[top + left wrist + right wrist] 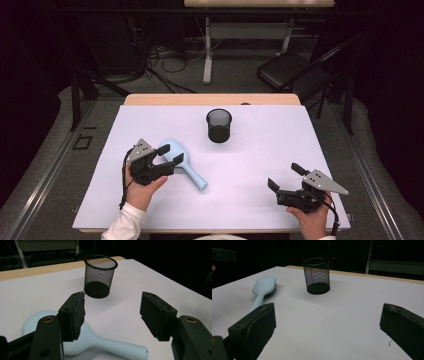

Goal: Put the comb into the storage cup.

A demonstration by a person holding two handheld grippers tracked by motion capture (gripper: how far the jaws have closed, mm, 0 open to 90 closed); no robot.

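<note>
Closing your left gripper [170, 156], jaws spread astride the pale blue plastic hairbrush [181, 166] at eight o'clock from the black mesh cup [219, 125], you risk pinching only its rounded edge and flicking it sideways.

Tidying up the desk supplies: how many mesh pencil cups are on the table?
1. The black mesh cup stands upright on the white table cover, toward the far middle, beyond the light blue hairbrush. No other cup is visible.
</note>
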